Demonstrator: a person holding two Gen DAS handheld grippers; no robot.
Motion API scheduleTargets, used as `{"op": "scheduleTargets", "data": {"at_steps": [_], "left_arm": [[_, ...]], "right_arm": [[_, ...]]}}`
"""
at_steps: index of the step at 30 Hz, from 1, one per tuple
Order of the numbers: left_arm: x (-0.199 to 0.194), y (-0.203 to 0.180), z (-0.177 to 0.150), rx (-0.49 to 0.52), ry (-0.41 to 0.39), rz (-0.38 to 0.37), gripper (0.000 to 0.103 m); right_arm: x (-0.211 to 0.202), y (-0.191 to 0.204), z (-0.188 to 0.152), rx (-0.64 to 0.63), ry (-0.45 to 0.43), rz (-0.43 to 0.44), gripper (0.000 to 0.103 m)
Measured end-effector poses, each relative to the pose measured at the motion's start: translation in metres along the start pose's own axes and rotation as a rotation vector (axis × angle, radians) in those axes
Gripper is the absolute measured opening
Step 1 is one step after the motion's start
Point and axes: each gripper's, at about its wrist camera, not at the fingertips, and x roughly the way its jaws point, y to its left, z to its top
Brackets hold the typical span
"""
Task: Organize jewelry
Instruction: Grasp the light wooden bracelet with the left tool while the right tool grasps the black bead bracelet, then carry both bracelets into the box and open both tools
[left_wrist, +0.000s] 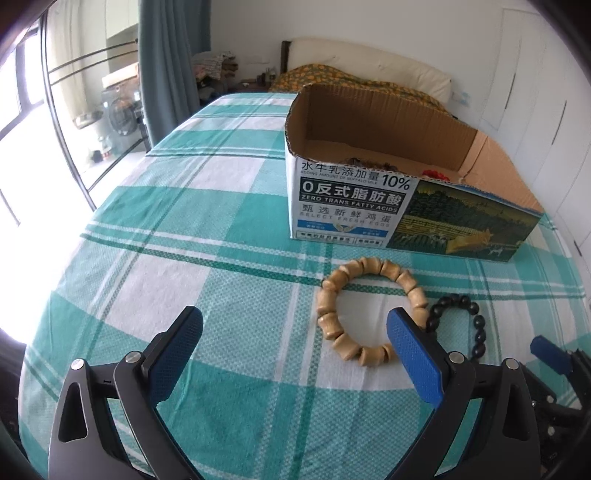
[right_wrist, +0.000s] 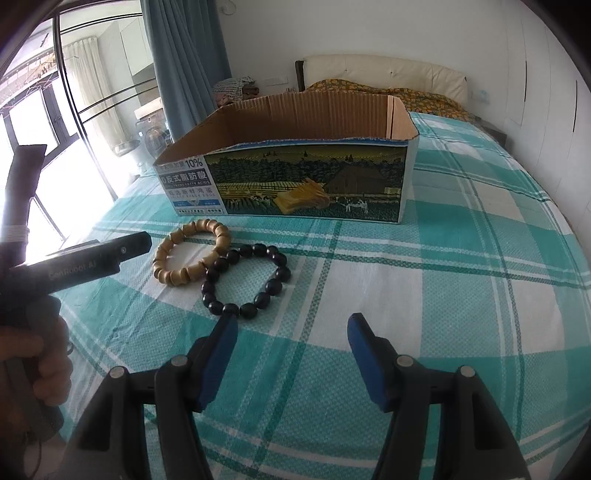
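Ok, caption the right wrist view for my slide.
Open right tongs near a dark bead bracelet touching a tan one before a cardboard box.

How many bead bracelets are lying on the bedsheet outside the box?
2. The tan wooden bead bracelet lies nearer the open cardboard box; the dark round-bead bracelet touches its right side. Something red and something dark inside the box may be more jewelry.

Tan wooden-bead bracelet (right_wrist: 192, 257) and dark bead bracelet (right_wrist: 246, 279), flat on bedsheet, apparently touching, before open cardboard box (right_wrist: 291, 177).
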Motion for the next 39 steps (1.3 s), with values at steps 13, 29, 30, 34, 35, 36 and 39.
{"op": "scheduleTargets", "data": {"at_steps": [13, 29, 30, 34, 35, 36, 39], "left_arm": [[0.026, -0.015, -0.007, 0.084, 0.066, 0.01, 0.073], [-0.058, -0.015, -0.007, 0.051, -0.043, -0.219, 0.013], [-0.067, -0.014, -0.003, 0.047, -0.057, -0.234, 0.012], [-0.094, -0.007, 0.018, 0.041, -0.104, -0.281, 0.013], [-0.101, -0.006, 0.021, 0.039, -0.113, -0.29, 0.012], [-0.106, -0.005, 0.023, 0.038, -0.121, -0.299, 0.012], [-0.119, -0.004, 0.036, 0.033, -0.134, -0.326, 0.012]], "right_arm": [[0.048, 0.031, 0.016, -0.152, 0.048, -0.064, 0.034], [-0.042, -0.005, 0.015, -0.044, -0.043, 0.028, 0.014], [-0.048, -0.008, 0.019, -0.043, -0.056, 0.033, 0.014], [-0.073, -0.012, 0.03, -0.037, -0.098, 0.054, 0.014], [-0.08, -0.014, 0.034, -0.039, -0.108, 0.058, 0.014], [-0.086, -0.014, 0.037, -0.042, -0.118, 0.062, 0.014], [-0.1, -0.014, 0.048, -0.052, -0.146, 0.078, 0.014]]}}
